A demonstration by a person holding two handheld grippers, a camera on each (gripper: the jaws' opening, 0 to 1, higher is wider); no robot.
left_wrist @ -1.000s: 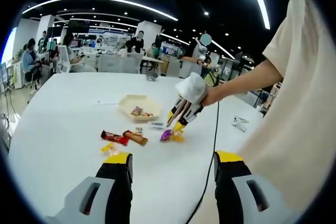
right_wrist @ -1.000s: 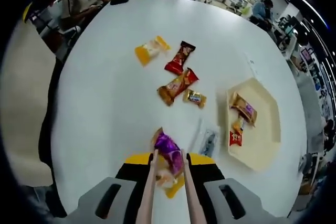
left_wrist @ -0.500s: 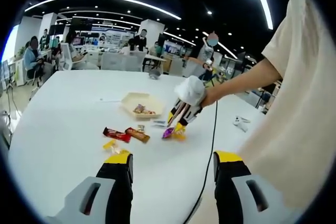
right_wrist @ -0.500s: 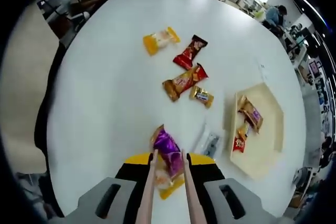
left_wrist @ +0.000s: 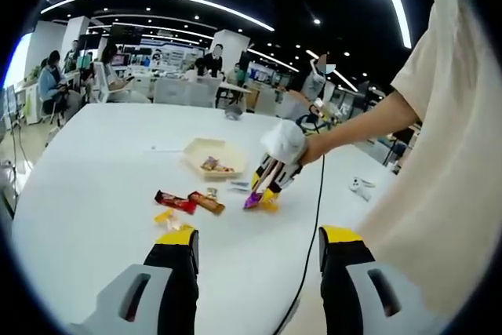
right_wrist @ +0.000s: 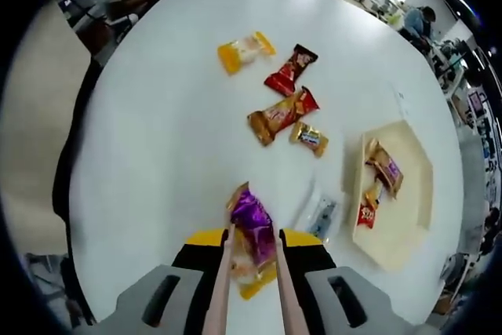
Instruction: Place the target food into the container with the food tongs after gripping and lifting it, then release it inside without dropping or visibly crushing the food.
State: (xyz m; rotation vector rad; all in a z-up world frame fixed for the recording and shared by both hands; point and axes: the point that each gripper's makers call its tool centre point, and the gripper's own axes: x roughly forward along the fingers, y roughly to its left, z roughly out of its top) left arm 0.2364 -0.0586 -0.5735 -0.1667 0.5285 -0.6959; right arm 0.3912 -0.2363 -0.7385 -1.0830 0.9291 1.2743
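**Onlooker A:** A person at the white surface (right_wrist: 157,154) works food tongs (right_wrist: 223,288) clamped in the right gripper (right_wrist: 252,242). The tong tips are squeezed in on a purple-wrapped snack (right_wrist: 252,229), with a yellow packet (right_wrist: 257,280) tucked just under it. From the left gripper view the same tongs (left_wrist: 271,174) angle down from a white-wrapped hand (left_wrist: 284,140), the purple snack (left_wrist: 252,198) at their tips. I can't tell from here whether it is off the surface yet.

**Onlooker B:** And the left gripper (left_wrist: 257,241)?

**A:** Jaws spread wide, nothing between them, held back near the person's body.

**B:** Where does the snack have to go?

**A:** Into the pale hexagonal tray (right_wrist: 420,194), off to the right in the right gripper view, with three wrapped snacks already lying in it. A clear packet (right_wrist: 321,213) lies between the tongs and the tray, and four loose snacks sit farther out on the surface.

**B:** So what makes this step go well?

**A:** My reading: keep the squeeze steady, enough to hold the slippery wrapper but not dent what's inside. Raise it clear before travelling, pass over the clear packet rather than dragging through it, and ease the tongs apart only once the snack is low inside the tray wall. The yellow packet may ride along, so watch for that.
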